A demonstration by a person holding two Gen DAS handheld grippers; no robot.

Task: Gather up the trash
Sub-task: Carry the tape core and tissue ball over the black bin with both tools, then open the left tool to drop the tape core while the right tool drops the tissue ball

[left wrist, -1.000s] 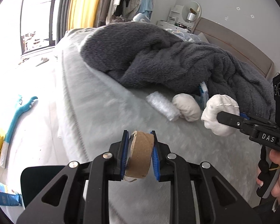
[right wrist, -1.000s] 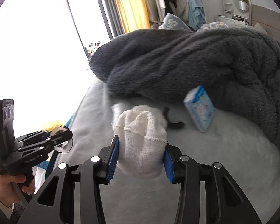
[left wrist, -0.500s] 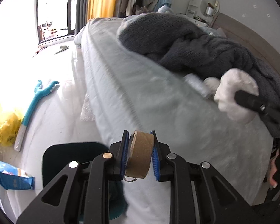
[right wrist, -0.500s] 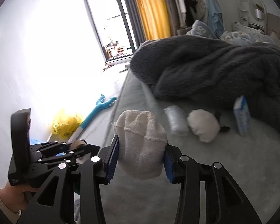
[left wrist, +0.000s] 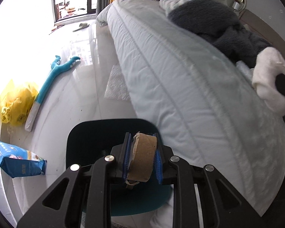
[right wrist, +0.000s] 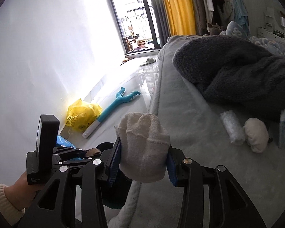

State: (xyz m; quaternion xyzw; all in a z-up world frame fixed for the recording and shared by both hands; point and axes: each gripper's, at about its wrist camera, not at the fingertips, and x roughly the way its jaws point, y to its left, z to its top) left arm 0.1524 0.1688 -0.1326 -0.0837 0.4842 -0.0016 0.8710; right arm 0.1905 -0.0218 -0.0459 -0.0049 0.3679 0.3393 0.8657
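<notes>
- Pinching a brown cardboard tape core (left wrist: 143, 156) between its blue pads, the left gripper (left wrist: 143, 158) is clenched on it, above a dark teal bin (left wrist: 96, 133) on the floor beside the bed (left wrist: 180, 87).
- The right gripper (right wrist: 142, 163) grasps a balled white sock (right wrist: 142, 148) over the bed's near edge.
- On the bed lie a clear plastic roll (right wrist: 231, 127), touching a second white ball of cloth (right wrist: 256, 136), and just beyond it a blue-and-white packet (right wrist: 283, 131) against the dark grey blanket (right wrist: 237, 72).
- On the floor by the wall lie a yellow plastic bag (left wrist: 17, 102), a teal long-handled toy (left wrist: 53, 79) and a blue snack bag (left wrist: 15, 159).
</notes>
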